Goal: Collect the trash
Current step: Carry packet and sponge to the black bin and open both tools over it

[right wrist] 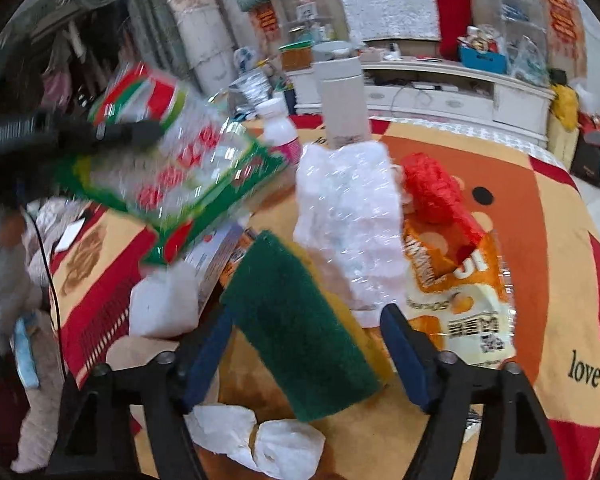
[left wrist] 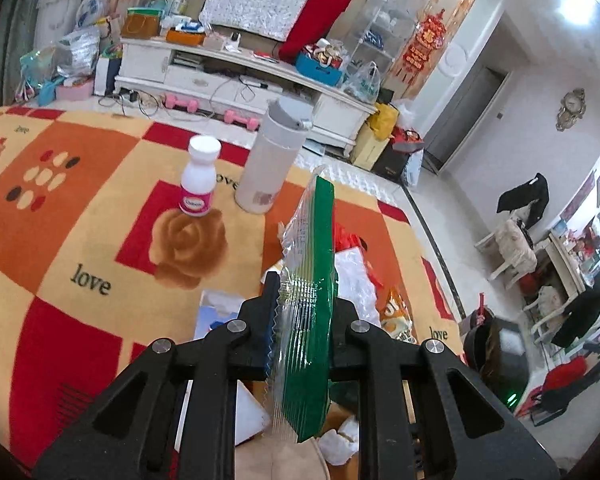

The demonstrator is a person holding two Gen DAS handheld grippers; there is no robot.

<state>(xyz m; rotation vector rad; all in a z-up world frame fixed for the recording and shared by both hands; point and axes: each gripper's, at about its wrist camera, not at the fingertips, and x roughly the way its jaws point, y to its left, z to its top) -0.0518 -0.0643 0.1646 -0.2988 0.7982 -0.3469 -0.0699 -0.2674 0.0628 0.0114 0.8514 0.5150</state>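
My left gripper [left wrist: 305, 312] is shut on a green and clear plastic wrapper [left wrist: 310, 288] and holds it upright above the trash pile. The same wrapper [right wrist: 180, 168] shows blurred at the upper left of the right wrist view, with the left gripper's black finger [right wrist: 112, 132] on it. My right gripper [right wrist: 306, 340] is open, and a green and yellow scrubbing sponge [right wrist: 296, 320] lies between its blue pads. Beyond lie white bubble wrap [right wrist: 348, 220], a red net [right wrist: 432, 188] and an orange snack bag [right wrist: 456, 296]. Crumpled white tissue [right wrist: 260, 440] lies below the sponge.
A white pill bottle [left wrist: 199, 176] and a tall white flask [left wrist: 274, 160] stand on the orange, red and yellow "love" blanket [left wrist: 80, 208]. A white TV cabinet [left wrist: 236, 76] with clutter stands behind. The blanket's right edge drops to a tiled floor [left wrist: 452, 208].
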